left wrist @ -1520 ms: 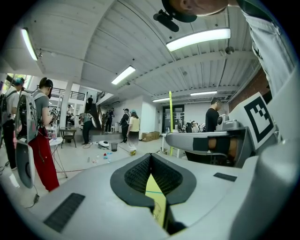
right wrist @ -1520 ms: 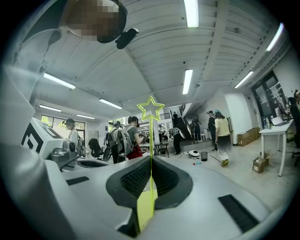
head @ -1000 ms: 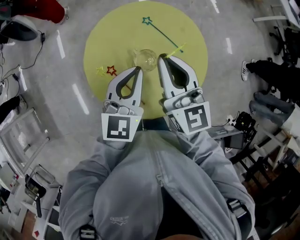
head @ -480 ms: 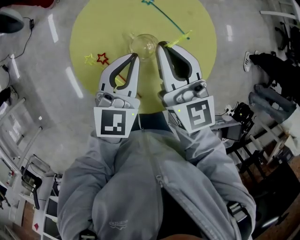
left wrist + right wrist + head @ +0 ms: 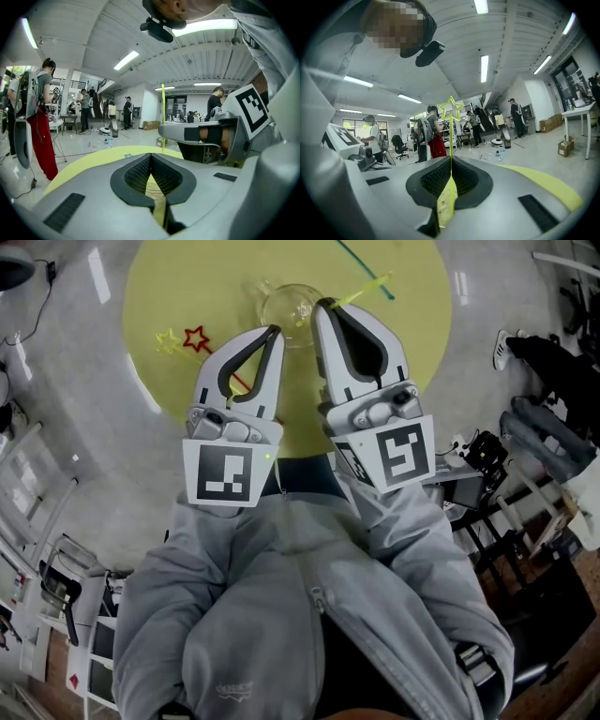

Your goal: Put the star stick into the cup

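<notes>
A clear glass cup [image 5: 289, 304] stands on the round yellow table [image 5: 412, 343]. My right gripper [image 5: 322, 306] is shut on a thin yellow-green star stick [image 5: 361, 292], its tips just right of the cup's rim. In the right gripper view the stick rises from between the jaws [image 5: 451, 159] to its star [image 5: 451, 108]. My left gripper [image 5: 275, 330] is shut on nothing, its tips just short of the cup on the near left. In the left gripper view the jaws [image 5: 150, 155] meet, with the right gripper [image 5: 206, 136] beside them.
A red star stick [image 5: 195, 337] and a pale yellow one [image 5: 169, 338] lie on the table's left. A teal stick [image 5: 361, 259] lies at the far side. Chairs, racks and gear [image 5: 544, 427] ring the table, and people [image 5: 40, 122] stand around the hall.
The table and cup have slid up in the head view as the camera tipped. Both grippers stay shut beside the cup, and the right one keeps hold of the stick.
</notes>
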Available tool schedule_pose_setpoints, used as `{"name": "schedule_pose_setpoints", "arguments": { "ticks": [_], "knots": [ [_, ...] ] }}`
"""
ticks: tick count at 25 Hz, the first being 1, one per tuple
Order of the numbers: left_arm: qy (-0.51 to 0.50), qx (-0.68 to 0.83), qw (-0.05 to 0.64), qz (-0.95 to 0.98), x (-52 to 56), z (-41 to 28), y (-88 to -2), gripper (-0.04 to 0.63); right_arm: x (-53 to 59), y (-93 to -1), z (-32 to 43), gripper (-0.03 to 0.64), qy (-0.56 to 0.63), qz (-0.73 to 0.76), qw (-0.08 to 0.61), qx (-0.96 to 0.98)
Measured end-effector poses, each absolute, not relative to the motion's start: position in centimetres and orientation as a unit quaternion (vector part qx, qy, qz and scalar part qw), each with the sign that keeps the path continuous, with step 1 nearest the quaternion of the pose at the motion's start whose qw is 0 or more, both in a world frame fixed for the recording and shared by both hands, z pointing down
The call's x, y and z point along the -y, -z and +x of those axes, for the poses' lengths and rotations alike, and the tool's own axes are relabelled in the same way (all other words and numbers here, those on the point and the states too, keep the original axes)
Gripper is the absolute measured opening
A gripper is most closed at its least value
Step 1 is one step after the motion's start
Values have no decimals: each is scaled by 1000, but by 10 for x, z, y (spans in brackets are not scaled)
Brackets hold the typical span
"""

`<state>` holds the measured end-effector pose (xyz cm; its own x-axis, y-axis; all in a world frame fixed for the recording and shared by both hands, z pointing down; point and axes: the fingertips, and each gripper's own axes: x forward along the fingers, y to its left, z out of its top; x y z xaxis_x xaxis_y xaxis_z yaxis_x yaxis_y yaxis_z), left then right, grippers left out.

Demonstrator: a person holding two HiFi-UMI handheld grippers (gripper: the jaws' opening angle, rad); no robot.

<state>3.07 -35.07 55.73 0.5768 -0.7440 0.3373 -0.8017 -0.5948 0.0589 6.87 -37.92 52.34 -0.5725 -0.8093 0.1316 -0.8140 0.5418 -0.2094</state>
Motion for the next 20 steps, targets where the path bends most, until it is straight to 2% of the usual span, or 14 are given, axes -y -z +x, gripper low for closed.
{"name": "schedule_pose_setpoints", "arguments": {
  "ticks": [20],
  "knots": [
    [-148,426,107,886,340,37,-572,17,379,-562,61,35,-175,454,43,872]
  ]
}}
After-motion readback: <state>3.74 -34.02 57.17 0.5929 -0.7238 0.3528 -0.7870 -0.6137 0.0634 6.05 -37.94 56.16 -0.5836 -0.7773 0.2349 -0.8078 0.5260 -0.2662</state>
